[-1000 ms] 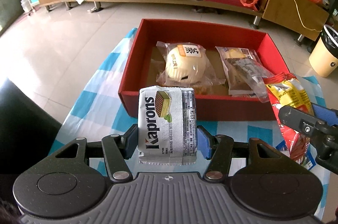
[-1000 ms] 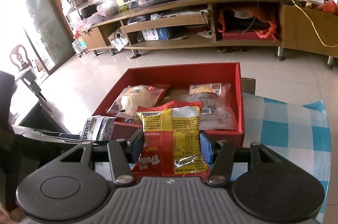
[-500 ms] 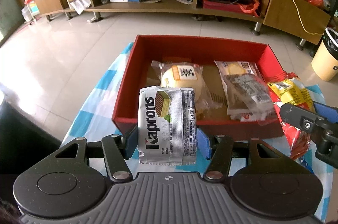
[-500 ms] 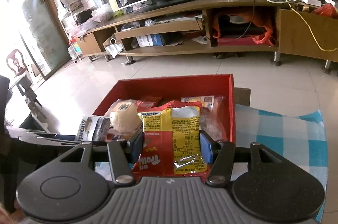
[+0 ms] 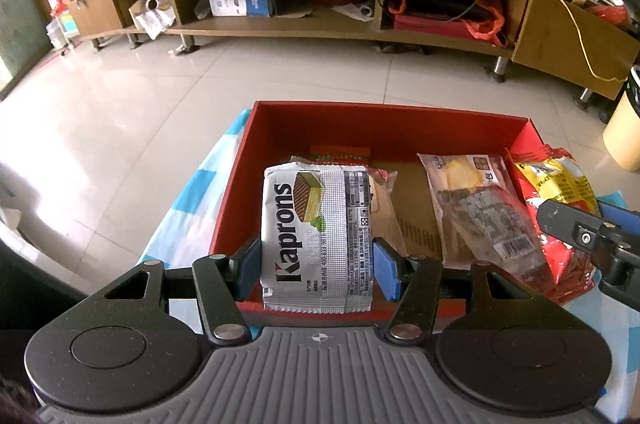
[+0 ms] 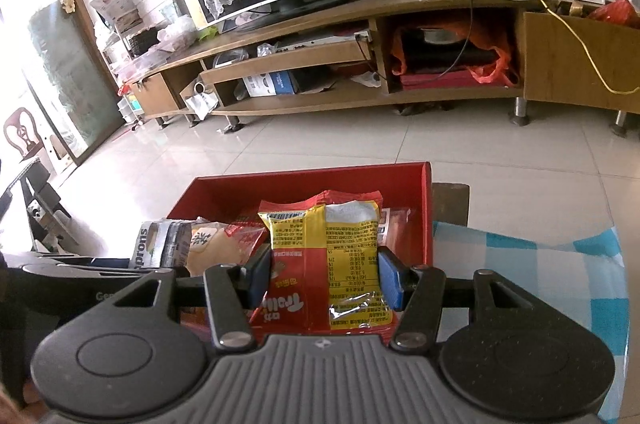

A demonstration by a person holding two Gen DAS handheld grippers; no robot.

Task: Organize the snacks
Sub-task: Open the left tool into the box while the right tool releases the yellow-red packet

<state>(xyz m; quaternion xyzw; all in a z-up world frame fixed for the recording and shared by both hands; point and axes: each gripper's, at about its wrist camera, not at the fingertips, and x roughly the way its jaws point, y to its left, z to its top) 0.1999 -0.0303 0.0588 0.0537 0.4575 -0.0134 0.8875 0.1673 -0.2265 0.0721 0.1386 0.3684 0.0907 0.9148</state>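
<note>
"Kaprons" on silver wafer pack [image 5: 316, 236]; "Trolli", inverted, on red-yellow bag [image 6: 324, 264].

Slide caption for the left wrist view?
Left gripper holds Kaprons wafer pack over red box of snacks.

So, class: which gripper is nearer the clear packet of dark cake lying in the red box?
Right. The right gripper with its red-yellow bag hangs beside the cake packet; the left gripper holds wafers further left.
</note>
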